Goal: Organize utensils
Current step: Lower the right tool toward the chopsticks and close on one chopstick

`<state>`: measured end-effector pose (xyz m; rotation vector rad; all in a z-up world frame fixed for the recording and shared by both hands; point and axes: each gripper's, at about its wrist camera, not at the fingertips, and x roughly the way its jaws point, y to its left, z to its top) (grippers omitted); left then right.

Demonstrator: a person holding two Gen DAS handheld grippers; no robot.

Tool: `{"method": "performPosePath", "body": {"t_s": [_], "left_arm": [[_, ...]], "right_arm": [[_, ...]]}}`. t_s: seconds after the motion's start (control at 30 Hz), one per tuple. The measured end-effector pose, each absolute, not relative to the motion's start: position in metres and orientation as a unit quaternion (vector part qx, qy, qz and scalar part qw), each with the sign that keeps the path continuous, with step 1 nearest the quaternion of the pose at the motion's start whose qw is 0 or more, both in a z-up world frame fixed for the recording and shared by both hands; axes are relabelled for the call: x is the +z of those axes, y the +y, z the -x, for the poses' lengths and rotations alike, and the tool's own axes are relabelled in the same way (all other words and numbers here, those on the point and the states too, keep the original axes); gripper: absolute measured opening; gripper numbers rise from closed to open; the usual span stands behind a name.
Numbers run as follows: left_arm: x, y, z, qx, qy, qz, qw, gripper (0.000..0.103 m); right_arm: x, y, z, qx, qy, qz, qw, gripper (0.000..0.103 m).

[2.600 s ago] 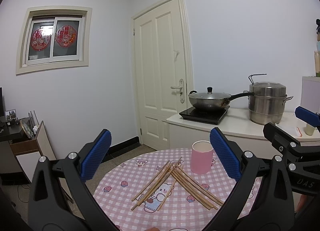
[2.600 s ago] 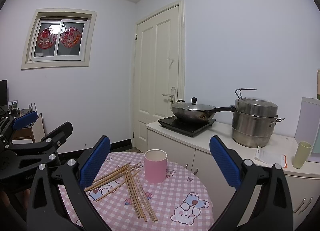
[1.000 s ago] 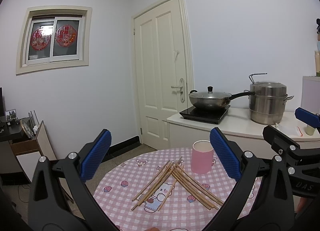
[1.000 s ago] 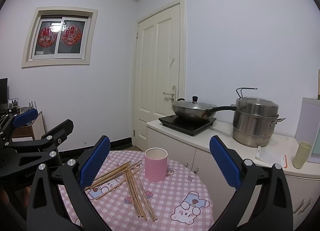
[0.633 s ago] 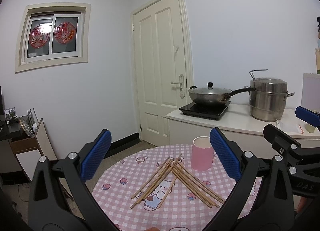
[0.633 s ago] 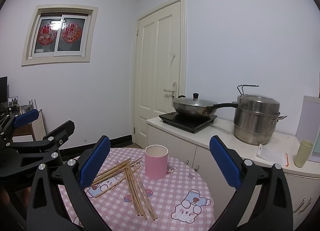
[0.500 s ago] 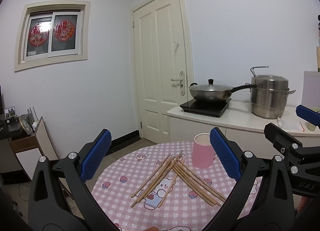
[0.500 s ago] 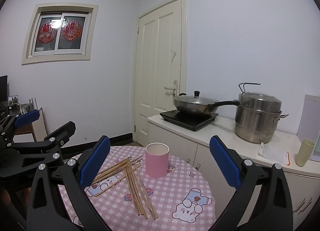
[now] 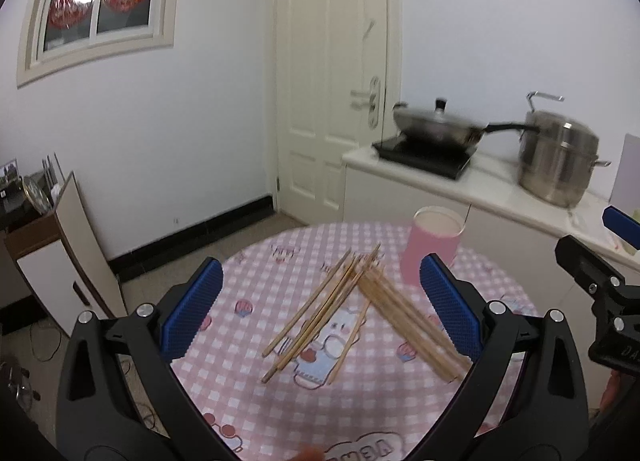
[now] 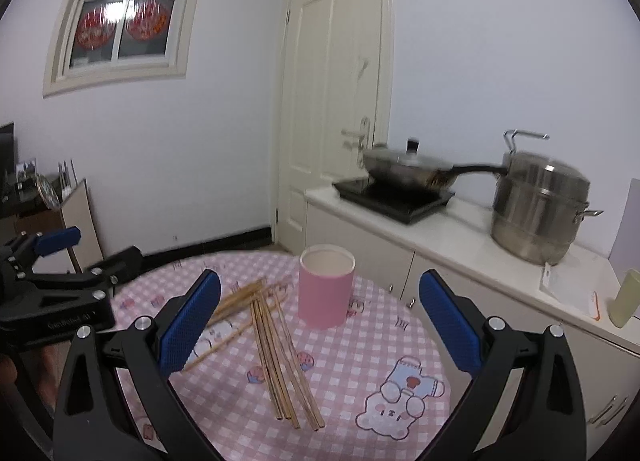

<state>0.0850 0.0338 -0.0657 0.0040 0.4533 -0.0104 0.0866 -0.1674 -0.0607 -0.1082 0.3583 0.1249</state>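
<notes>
Several wooden chopsticks (image 9: 360,309) lie in a loose crossed pile on a round table with a pink checked cloth (image 9: 248,389). They also show in the right wrist view (image 10: 276,341). An upright pink cup (image 9: 434,245) stands just behind them, empty as far as I can see, and shows in the right wrist view (image 10: 326,291). My left gripper (image 9: 320,309) is open and empty above the pile. My right gripper (image 10: 320,321) is open and empty, above the table in front of the cup. The left gripper shows at the left of the right wrist view (image 10: 56,293).
A white counter (image 10: 460,245) stands behind the table with a hob, a lidded wok (image 10: 408,169) and a steel steamer pot (image 10: 540,213). A closed door (image 9: 332,81) is at the back. A low cabinet (image 9: 60,257) stands at the left.
Both grippers have tipped down and moved closer to the table; the chopsticks and cup look larger and lower in view. Both stay open. Nothing on the table has moved.
</notes>
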Motion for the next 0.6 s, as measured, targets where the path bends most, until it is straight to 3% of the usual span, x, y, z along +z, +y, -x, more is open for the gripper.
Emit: {"method": "performPosePath", "body": {"t_s": [0.23, 0.4, 0.47, 0.6], "left_arm": [[-0.111, 0.049, -0.125, -0.010, 0.295, -0.025, 0.955, 0.097], [-0.138, 0.061, -0.158, -0.024, 0.344, -0.025, 0.938, 0.079], [-0.150, 0.065, -0.173, -0.035, 0.363, -0.026, 0.931, 0.075], [-0.169, 0.068, -0.199, -0.054, 0.392, -0.037, 0.918, 0.061]], "right_arm": [[-0.107, -0.164, -0.135, 0.055, 0.251, 0.071, 0.964, 0.096], [-0.132, -0.163, -0.162, 0.060, 0.285, 0.075, 0.954, 0.096], [-0.140, -0.162, -0.172, 0.061, 0.296, 0.076, 0.950, 0.092], [-0.159, -0.164, -0.194, 0.068, 0.322, 0.078, 0.941, 0.075]]}}
